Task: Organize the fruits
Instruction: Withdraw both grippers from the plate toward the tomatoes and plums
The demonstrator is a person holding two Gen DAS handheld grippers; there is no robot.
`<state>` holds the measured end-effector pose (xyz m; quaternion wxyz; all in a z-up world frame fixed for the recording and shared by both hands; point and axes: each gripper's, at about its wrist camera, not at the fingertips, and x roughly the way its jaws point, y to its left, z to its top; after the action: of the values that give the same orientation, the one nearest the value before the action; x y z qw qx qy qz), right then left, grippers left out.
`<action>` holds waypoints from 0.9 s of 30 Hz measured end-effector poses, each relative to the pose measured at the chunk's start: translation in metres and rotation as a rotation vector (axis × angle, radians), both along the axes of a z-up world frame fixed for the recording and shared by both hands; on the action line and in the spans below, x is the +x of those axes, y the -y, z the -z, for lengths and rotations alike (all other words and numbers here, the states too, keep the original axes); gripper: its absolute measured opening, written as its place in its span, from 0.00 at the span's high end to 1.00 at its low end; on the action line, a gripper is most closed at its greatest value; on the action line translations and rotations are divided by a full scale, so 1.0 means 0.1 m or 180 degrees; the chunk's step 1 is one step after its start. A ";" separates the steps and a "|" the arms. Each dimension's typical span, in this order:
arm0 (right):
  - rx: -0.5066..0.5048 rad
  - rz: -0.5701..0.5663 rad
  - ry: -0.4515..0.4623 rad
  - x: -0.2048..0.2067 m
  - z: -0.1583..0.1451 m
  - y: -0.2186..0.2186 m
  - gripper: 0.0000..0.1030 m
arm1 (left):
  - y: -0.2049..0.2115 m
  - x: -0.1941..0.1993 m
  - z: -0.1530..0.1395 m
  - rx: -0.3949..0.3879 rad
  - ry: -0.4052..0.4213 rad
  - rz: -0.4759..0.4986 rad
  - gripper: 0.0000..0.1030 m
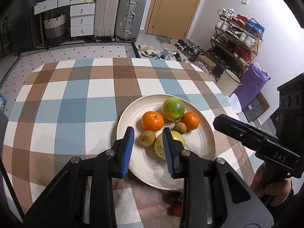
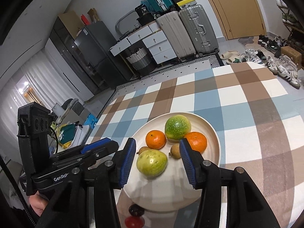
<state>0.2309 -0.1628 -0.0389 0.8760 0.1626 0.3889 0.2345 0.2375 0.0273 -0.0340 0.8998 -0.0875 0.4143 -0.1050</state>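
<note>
- Cream plate [image 1: 206, 144] on the checked cloth holds six fruits; two dark red fruits [image 2: 135, 210] lie just beside its near rim.
- My left gripper [image 1: 148, 150] and right gripper [image 2: 157, 161] hover released, empty.
- Next, I judge: lower onto a red fruit.

Two suitcases [image 1: 119, 15] stand by the wooden door [image 1: 174, 5] — shoe rack [image 1: 237, 39] at right.

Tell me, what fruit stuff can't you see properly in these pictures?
- Dark and red fruits beside the plate: both views, mostly hidden under the gripper bodies, kind unclear.
- Yellow-green fruit: left view, half covered by the left hand-held gripper finger.
- Small brown fruit: right view, partly behind the right hand-held gripper finger and the yellow-green fruit.
</note>
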 end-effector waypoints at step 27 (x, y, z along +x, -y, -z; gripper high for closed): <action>-0.0123 0.0107 0.0623 -1.07 -0.61 0.08 0.20 | 0.10 -1.11 -0.69 0.0143 0.0492 -0.0092 0.31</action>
<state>0.1238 -0.1703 0.0220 0.9166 0.1285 0.3032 0.2269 0.1268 0.0176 0.0347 0.9322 -0.0649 0.3446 -0.0891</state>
